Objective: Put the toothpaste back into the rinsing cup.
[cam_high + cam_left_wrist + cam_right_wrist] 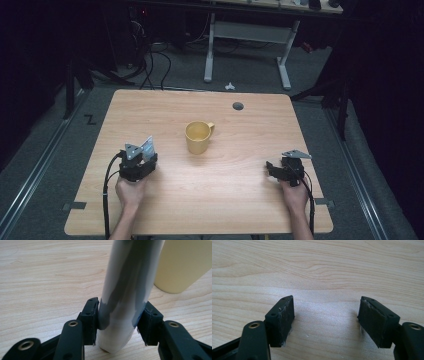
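Note:
A white and silver tube-shaped pack stands upright on the wooden table, with its lower end between the pads of my left gripper. Both pads press on its sides, so this gripper is shut on it. From above, the pack rises out of the left gripper at the table's left. A yellow mug stands mid-table, just right of the pack, and its wall sits close behind it. At the right, my right gripper rests low over bare wood. Its jaws are open with nothing between them.
A dark round cable hole sits near the table's far edge. Behind the table stands a white desk frame, with cables on the floor at the left and a small white object on the carpet.

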`<state>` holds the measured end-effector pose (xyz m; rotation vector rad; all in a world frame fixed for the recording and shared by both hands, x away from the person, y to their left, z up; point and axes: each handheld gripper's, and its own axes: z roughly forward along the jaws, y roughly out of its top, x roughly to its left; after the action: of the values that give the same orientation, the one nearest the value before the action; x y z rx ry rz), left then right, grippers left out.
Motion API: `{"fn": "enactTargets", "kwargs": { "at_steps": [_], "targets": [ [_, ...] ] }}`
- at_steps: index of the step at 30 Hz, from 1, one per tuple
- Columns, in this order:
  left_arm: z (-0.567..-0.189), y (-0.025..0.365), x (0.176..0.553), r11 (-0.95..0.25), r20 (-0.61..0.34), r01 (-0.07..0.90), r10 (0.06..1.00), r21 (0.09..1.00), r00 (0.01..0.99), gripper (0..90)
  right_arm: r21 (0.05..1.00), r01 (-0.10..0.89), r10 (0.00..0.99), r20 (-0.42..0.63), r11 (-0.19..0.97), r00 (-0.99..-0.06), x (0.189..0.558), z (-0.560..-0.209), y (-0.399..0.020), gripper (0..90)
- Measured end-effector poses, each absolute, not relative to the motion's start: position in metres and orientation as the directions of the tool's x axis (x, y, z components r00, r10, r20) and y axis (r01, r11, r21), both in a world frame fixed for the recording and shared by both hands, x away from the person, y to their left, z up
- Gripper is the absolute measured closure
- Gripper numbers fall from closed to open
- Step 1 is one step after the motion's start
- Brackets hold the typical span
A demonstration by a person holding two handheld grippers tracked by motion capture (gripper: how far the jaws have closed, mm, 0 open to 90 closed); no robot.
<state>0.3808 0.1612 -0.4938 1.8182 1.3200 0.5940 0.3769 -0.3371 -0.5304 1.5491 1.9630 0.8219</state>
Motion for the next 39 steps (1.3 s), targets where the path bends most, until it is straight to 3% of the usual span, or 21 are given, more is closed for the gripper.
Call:
{"fn": "enactTargets", "kwargs": {
  "at_steps": [18, 39],
  "targets": [
    [-0.492, 0.162, 0.381, -0.191, -0.048, 0.555, 0.921, 0.81, 0.388, 63.6, 0.723, 0.67, 0.974, -0.02, 0.169, -0.225, 0.377, -0.53, -0.337, 29.3],
    [-0.481, 0.162, 0.377, -0.195, -0.067, 0.538, 0.901, 0.82, 0.429, 64.3, 0.723, 0.67, 0.974, -0.019, 0.169, -0.225, 0.377, -0.53, -0.337, 29.2]
  ]
}}
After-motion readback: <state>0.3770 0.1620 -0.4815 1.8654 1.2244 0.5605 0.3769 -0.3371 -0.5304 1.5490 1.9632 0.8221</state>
